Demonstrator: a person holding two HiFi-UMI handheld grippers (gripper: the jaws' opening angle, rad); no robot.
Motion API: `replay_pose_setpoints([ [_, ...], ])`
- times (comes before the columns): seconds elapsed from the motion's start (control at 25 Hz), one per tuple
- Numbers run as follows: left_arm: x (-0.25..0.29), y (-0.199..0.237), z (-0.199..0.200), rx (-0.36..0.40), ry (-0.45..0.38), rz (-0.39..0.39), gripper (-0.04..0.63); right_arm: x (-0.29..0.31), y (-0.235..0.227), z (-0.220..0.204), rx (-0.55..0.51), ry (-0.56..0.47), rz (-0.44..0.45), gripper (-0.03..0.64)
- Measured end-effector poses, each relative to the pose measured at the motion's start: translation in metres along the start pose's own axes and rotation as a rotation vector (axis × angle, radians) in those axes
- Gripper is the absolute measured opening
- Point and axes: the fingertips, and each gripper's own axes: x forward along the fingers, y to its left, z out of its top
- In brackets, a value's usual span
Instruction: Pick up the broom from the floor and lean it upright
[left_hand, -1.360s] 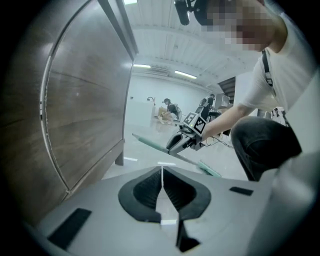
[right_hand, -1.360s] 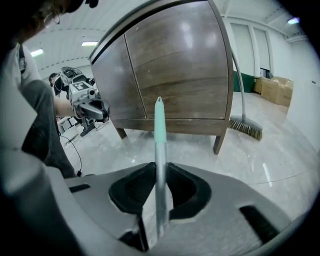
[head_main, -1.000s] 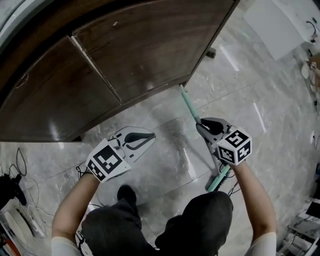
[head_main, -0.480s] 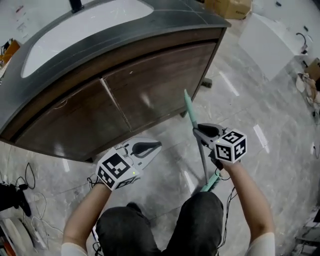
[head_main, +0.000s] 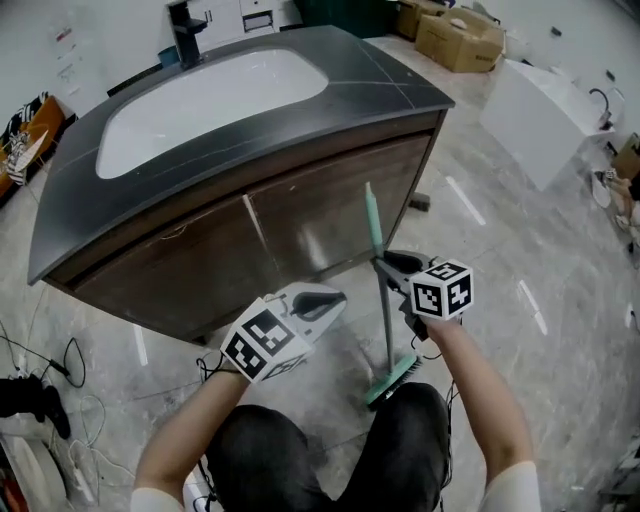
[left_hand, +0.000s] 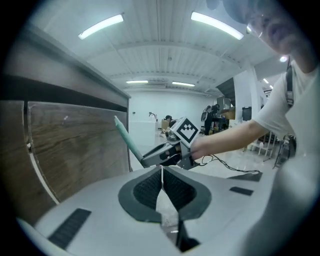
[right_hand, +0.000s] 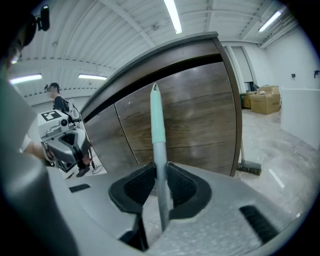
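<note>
Now the right hand-held gripper (head_main: 388, 264) pinches the broom (head_main: 386, 325) mid-handle, its long axis nearly upright, just in front of the cabinet (head_main: 300, 215). The left hand-held gripper (head_main: 333, 299), pressed together and empty, hangs alongside.

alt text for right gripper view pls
The right claw is clamped on the broom handle, which stands nearly upright with its teal end up. Close behind it is a curved wooden cabinet.

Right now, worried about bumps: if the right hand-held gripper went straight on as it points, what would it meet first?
Most likely the wooden cabinet front, just behind the gripped broom handle; depth is unclear.
</note>
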Motion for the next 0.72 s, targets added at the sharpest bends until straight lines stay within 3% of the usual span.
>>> replay_pose_setpoints([
  [0.16,-0.010,0.000,0.018,-0.043,0.008,0.028,0.011,0.010,0.014,0.011,-0.001,0.007,-0.013,0.080],
  [0.32,-0.016,0.008,0.025,-0.099,-0.016,0.105,0.011,0.020,0.022,0.018,-0.009,0.008,-0.055,0.081],
  [0.4,-0.015,0.011,0.012,-0.061,-0.005,0.130,0.011,0.023,0.019,0.017,-0.014,0.007,-0.097,0.081],
  [0.48,-0.014,0.013,0.000,0.027,0.009,0.128,0.011,0.025,0.013,0.018,-0.014,-0.002,-0.136,0.081],
  [0.6,-0.014,0.015,-0.004,0.024,-0.004,0.089,0.011,0.032,0.000,0.020,-0.006,-0.013,-0.176,0.082],
  [0.72,-0.003,0.019,-0.023,0.099,0.089,0.100,0.011,0.040,-0.009,0.021,-0.001,-0.013,-0.210,0.083],
])
